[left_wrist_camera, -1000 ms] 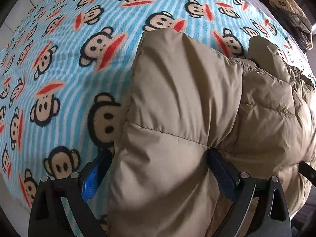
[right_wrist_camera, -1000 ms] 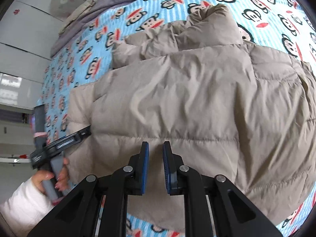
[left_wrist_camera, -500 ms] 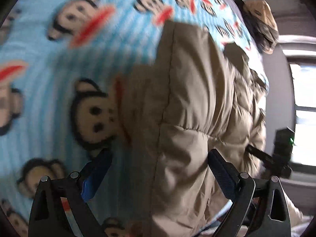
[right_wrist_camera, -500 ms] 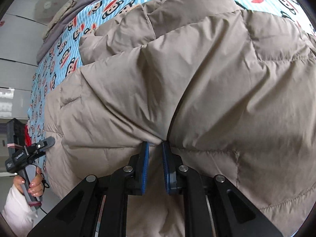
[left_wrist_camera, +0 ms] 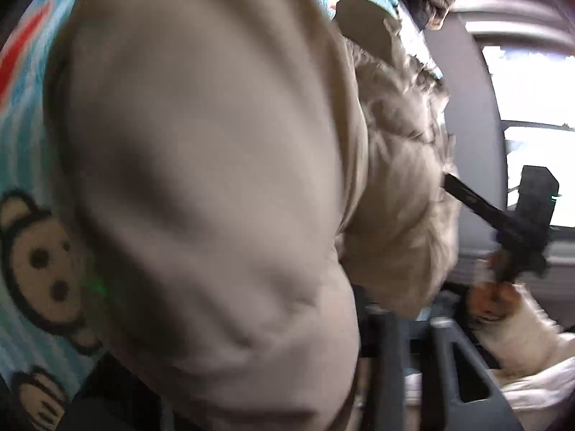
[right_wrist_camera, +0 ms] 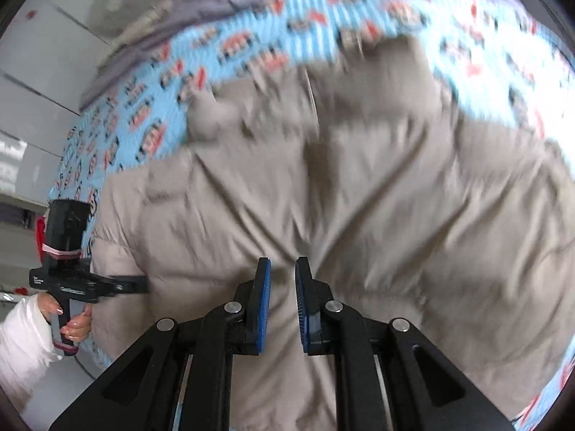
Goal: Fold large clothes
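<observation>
My right claw (right_wrist_camera: 282, 269) pinches a fold of the coat (right_wrist_camera: 359, 197), which spreads ahead of it over the blanket (right_wrist_camera: 143, 118). My left claw (right_wrist_camera: 143, 283) is closing on the coat's left edge.

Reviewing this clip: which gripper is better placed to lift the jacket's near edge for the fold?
Right, probably. The right gripper already pinches a gathered fold of the beige jacket. The left gripper, at the jacket's side edge, is only now closing.
</observation>
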The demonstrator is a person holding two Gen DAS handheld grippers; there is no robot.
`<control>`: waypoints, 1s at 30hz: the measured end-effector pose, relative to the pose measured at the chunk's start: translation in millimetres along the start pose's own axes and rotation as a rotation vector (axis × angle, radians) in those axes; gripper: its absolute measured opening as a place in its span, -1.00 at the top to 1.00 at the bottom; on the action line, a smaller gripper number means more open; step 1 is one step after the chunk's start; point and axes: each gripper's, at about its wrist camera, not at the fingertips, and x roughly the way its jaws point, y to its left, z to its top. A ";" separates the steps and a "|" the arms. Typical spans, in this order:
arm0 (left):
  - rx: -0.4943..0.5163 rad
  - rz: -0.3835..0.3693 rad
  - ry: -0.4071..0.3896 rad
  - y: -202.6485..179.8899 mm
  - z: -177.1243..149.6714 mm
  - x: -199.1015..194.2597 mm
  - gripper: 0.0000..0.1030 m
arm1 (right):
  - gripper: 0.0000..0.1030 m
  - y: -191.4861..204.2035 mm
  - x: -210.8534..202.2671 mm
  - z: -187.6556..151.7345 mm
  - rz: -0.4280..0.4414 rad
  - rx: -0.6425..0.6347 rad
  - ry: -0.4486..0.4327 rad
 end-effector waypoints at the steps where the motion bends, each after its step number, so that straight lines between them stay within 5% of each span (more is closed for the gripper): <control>1: 0.014 0.007 -0.005 -5.9 -1.5 -2.9 0.39 | 0.71 -0.6 3.3 4.9 -0.012 0.006 -0.010; 8: 0.131 -0.165 -0.063 -82.0 -14.2 -37.6 0.46 | 0.86 -27.0 80.0 27.1 0.022 0.187 0.060; 13: 0.198 -0.187 -0.069 -125.7 -11.7 -37.2 0.46 | 0.88 -26.4 67.0 28.3 0.023 0.211 0.070; 20: 0.194 -0.113 -0.081 -151.9 -9.4 -27.9 0.46 | 0.87 -25.9 -25.0 -55.2 0.075 0.231 0.014; 24: 0.153 -0.049 -0.080 -173.8 -10.5 -21.3 0.46 | 0.87 -33.1 0.0 -105.5 0.133 0.291 0.073; 30: 0.150 0.053 -0.074 -253.6 -12.2 -0.8 0.46 | 0.88 -64.2 37.4 -106.8 0.275 0.404 0.082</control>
